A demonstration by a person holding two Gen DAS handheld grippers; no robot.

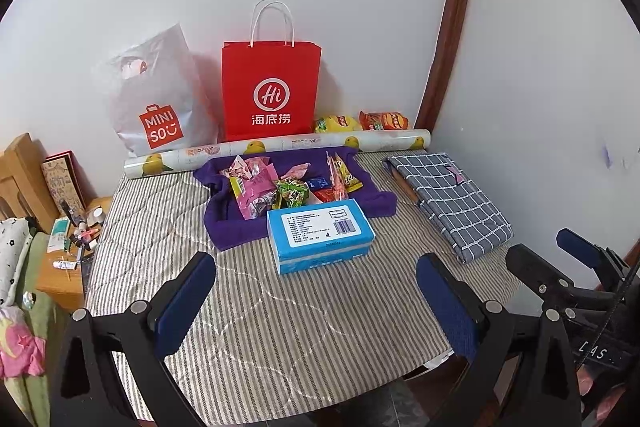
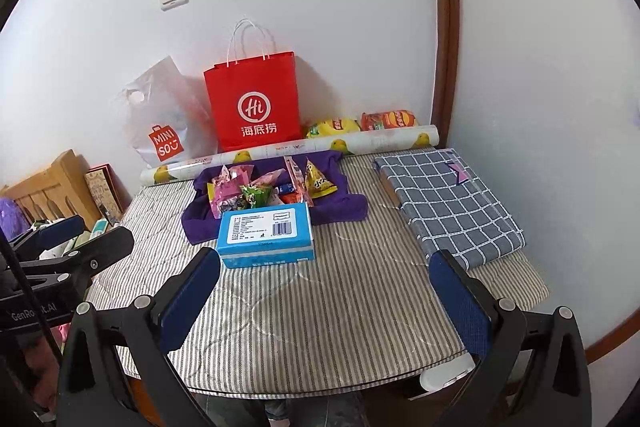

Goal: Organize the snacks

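White walls met in a corner behind a table (image 1: pixel 280 327) covered with a striped grey quilted cloth. Taking the blue tissue box (image 1: pixel 320 233) near the table's middle as landmark: far to its left, off the table edge, stood a low wooden nightstand (image 1: pixel 60 287) cluttered with small bottles and tubes. Behind and left of the box, a grey MINISO plastic bag (image 1: pixel 156 95) leaned on the wall, with a red paper bag (image 1: pixel 271 93) upright beside it. A patterned roll (image 1: pixel 276 149) printed with yellow ducks lay across the table behind the box. Just behind the box, touching it, a purple cloth tray (image 1: pixel 224 223) held the loose snack packets (image 1: pixel 280 185). Behind the roll, to the box's right rear, lay a yellow chip bag (image 1: pixel 337 123) and an orange chip bag (image 1: pixel 383 120). Right of the box lay a folded grey checked cloth (image 1: pixel 452 199). Nearer than the box, the left gripper (image 1: pixel 316 307) hung spread wide and empty above the cloth; the right gripper (image 2: pixel 326 299), to its right, was likewise spread wide and empty.
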